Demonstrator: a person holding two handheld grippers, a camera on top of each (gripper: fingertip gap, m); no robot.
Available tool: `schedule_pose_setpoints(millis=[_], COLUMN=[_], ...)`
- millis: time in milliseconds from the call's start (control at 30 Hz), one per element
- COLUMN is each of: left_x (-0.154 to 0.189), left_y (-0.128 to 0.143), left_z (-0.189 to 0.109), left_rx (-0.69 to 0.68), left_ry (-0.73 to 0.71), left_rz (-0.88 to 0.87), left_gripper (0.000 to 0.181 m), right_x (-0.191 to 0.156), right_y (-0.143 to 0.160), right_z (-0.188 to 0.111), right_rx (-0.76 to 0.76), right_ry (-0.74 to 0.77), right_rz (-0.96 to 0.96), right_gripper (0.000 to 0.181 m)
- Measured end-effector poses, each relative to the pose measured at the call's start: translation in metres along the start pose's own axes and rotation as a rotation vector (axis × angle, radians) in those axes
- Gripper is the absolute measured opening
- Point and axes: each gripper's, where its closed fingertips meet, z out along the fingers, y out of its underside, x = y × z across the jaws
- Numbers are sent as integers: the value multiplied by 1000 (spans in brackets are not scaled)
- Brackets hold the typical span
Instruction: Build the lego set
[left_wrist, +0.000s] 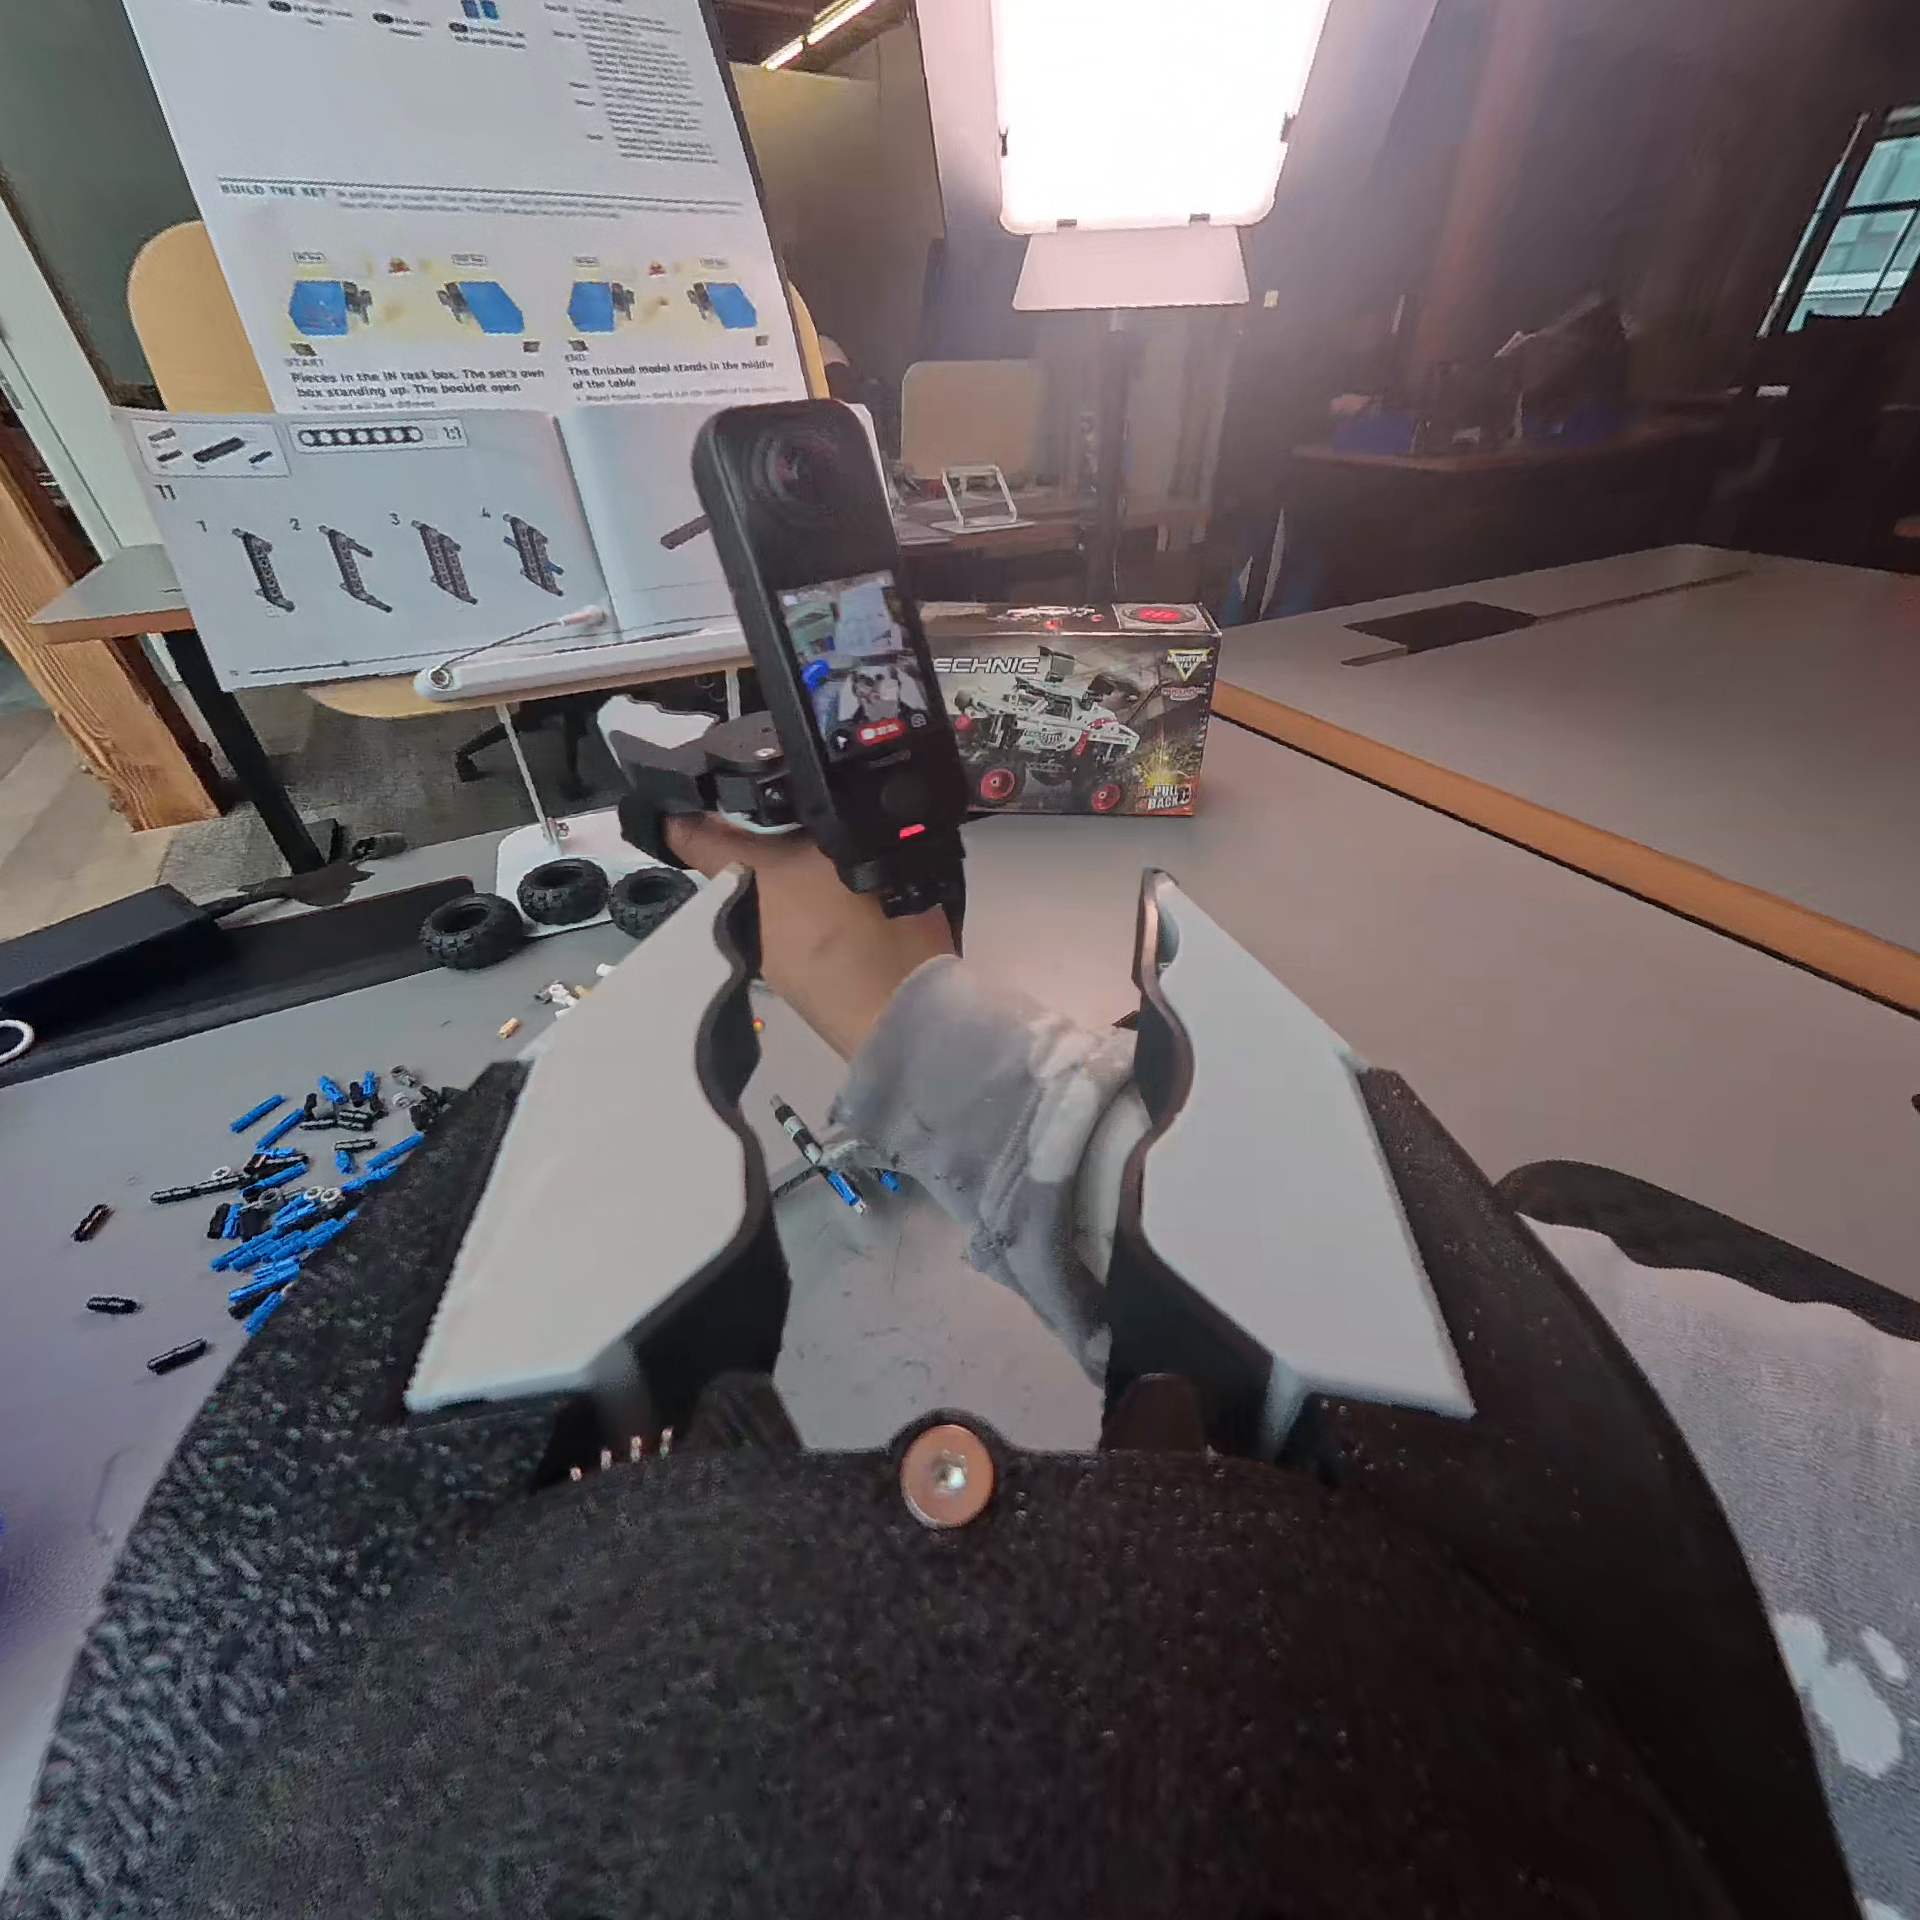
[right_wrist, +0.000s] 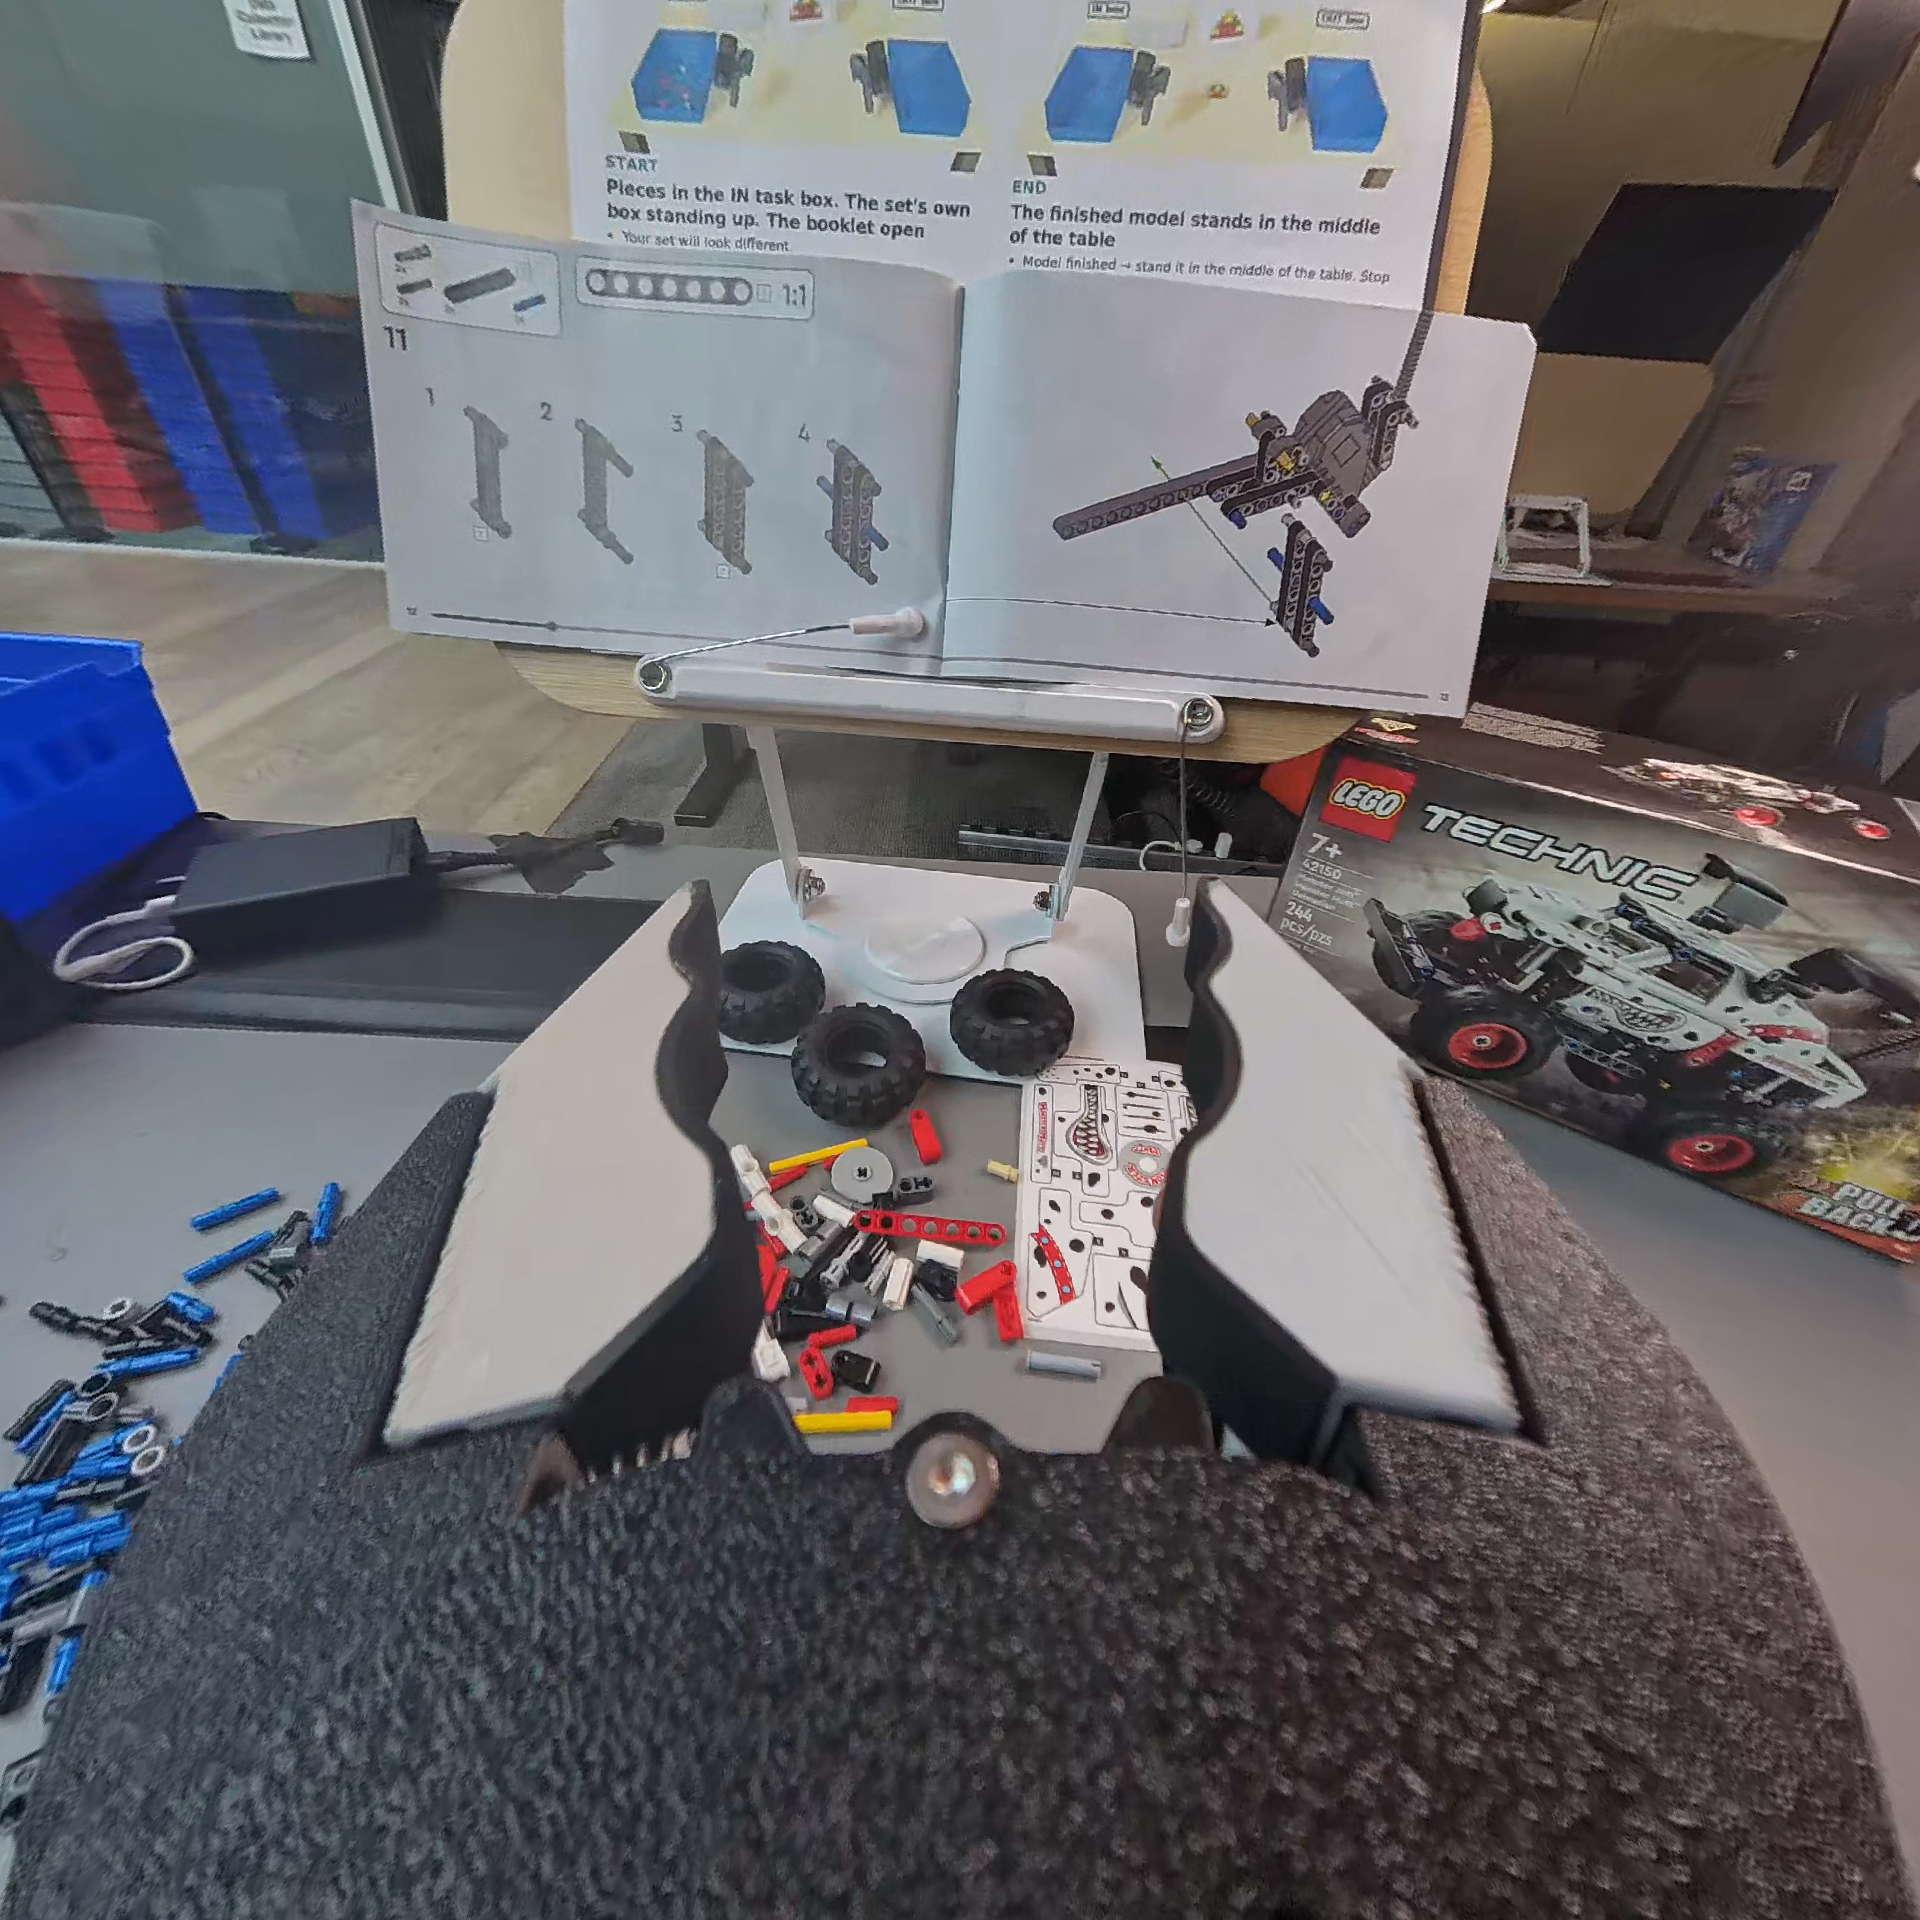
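Observation:
My left gripper is open and empty above the grey table. Between its fingers a person's hand and grey sleeve hold the other gripper, whose black camera faces me. A small dark assembly with blue pins lies on the table under the sleeve. My right gripper is open and empty above a pile of small red, white, grey and black parts. A white sticker sheet lies beside the pile. Three black tyres lie just beyond.
The open instruction booklet sits on a white stand behind the tyres. The set's box stands at the right. Blue and black pins are scattered at the left. A blue bin and a black power adapter are at the far left. The tips of one gripper are about 25 cm away from the tips of the other.

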Motion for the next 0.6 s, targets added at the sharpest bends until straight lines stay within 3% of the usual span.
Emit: schedule_pose_setpoints(millis=[267, 600], left_x=[-21, -40], left_y=[25, 33], left_z=[13, 16], left_rx=[-77, -83], left_ry=[-65, -116], left_rz=[-33, -37], left_gripper=[99, 98], right_x=[-38, -50], right_y=[19, 13], right_z=[2, -7], right_rx=[-8, 28], right_ry=[1, -10], right_rz=[-9, -48], right_gripper=[84, 84])
